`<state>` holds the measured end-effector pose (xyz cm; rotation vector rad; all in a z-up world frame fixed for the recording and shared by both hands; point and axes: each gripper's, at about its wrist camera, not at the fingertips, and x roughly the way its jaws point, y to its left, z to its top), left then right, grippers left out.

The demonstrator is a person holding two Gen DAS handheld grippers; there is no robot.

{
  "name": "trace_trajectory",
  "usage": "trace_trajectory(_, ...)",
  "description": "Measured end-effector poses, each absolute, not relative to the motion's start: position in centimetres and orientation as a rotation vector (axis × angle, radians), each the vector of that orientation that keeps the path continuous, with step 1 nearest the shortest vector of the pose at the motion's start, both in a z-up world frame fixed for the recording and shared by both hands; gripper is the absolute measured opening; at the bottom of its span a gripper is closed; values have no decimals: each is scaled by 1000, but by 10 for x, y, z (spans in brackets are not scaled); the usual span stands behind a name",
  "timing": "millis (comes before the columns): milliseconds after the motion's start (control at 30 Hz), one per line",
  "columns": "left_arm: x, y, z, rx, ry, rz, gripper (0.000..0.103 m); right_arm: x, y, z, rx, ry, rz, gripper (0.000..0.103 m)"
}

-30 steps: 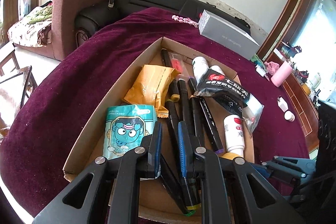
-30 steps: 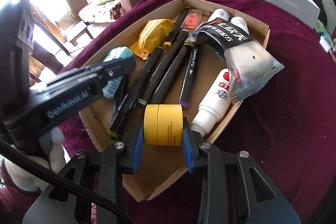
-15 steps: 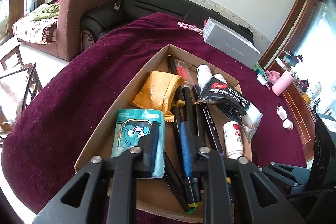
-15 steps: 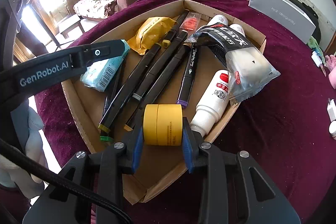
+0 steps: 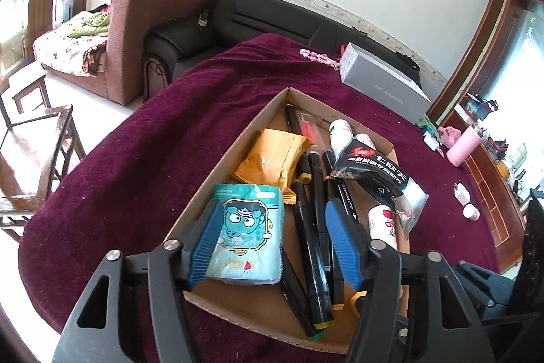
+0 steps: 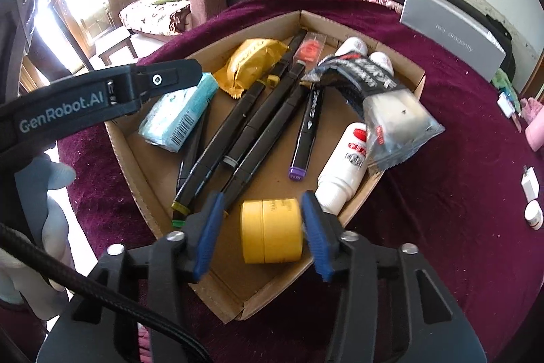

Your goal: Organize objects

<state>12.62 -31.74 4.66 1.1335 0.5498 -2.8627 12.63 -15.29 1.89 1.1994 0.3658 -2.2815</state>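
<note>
Sunlight is pouring through windows at both sides of a living room with white walls, where a reddish-brown armchair and a black sofa are standing behind the table. Covering that table is a deep purple velvet cloth, flecked with lint. On its far edge a long grey box is lying, and off to the right a pink cup is standing near a few small white items.

Sitting in the middle of the cloth is a shallow cardboard tray. It is holding several black markers lying side by side, a black snack packet draped over white bottles, a yellow pouch and a teal tissue pack printed with a cartoon face.

I am holding my left gripper over the near end of the tray; its jaws have just been opening and are now standing spread, with the tissue pack and markers lying loose below them. My right gripper has also just been opening its jaws, and the yellow tape roll is sitting on the tray floor between them, the pads clear of it on both sides.
</note>
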Motion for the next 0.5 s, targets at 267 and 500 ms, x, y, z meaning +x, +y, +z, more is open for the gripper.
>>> trace_trajectory(267, 132, -309, 54, 1102, 505, -2864, 58, 135, -144, 30, 1133, 382, -2337, 53)
trace_trajectory(500, 137, -296, 67, 1050, 444, -2870, 61, 135, -127, 38, 1095, 346, -2384, 57)
